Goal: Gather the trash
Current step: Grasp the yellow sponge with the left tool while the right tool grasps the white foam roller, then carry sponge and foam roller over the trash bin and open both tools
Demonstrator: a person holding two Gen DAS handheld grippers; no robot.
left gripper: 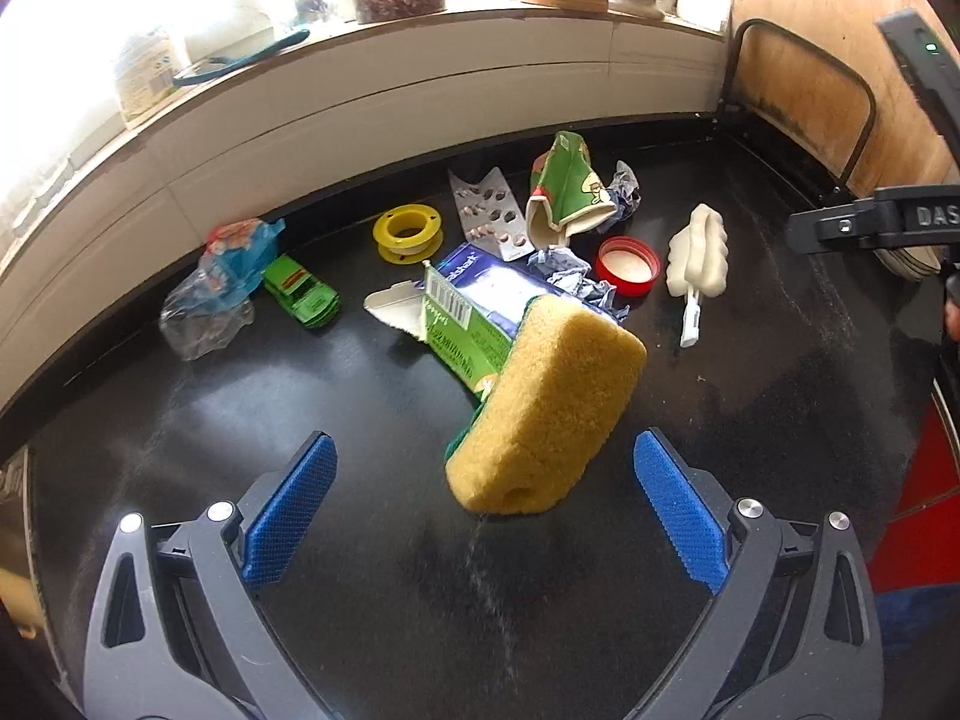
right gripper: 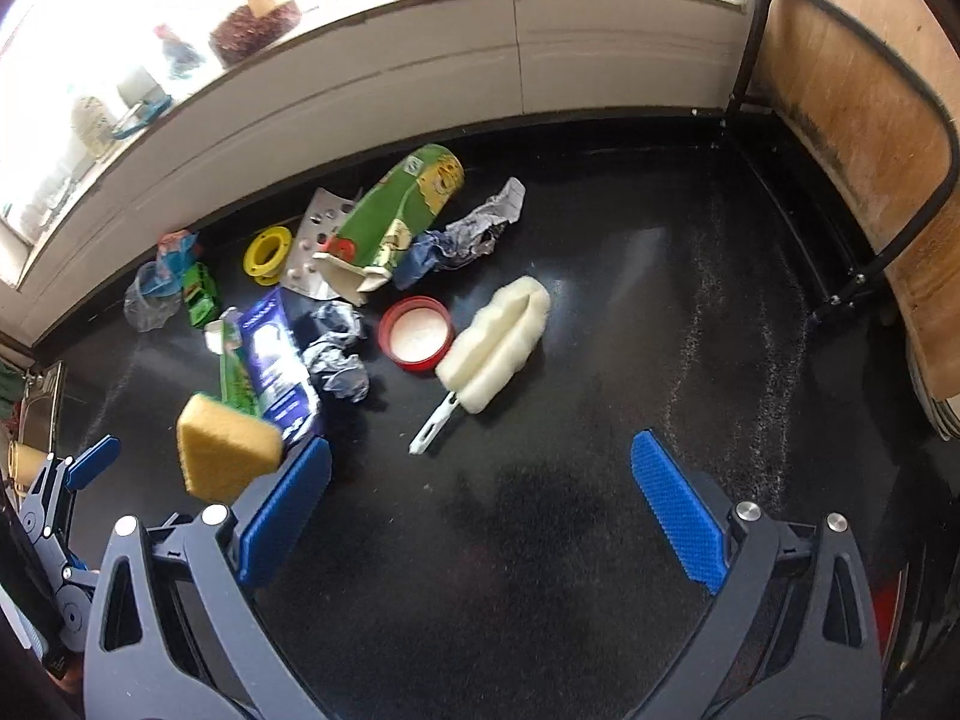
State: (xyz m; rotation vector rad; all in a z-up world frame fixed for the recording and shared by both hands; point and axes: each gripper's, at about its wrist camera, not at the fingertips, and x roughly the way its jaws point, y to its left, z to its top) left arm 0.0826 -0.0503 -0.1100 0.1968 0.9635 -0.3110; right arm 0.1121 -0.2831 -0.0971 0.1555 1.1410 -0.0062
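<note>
A yellow sponge [left gripper: 543, 405] with a green scouring side stands tilted on the black counter [left gripper: 360, 570], leaning on a green and blue carton [left gripper: 474, 315]. My left gripper [left gripper: 483, 507] is open, its blue pads either side of the sponge's near end without touching it. Behind lie a pill blister [left gripper: 492, 213], a crushed green carton [left gripper: 567, 189], crumpled paper [left gripper: 576, 282], a red lid [left gripper: 627, 266] and a clear plastic bag [left gripper: 213, 294]. My right gripper [right gripper: 480, 516] is open and empty over bare counter, near a white foam brush [right gripper: 495, 345]. The sponge [right gripper: 225, 456] sits at its left.
A yellow tape spool [left gripper: 408, 234] and a green toy truck [left gripper: 303, 294] lie by the back wall. A windowsill [left gripper: 384, 42] holds jars and pots. A wooden board in a black frame [right gripper: 864, 132] stands at the right. A sink [right gripper: 42, 402] shows far left.
</note>
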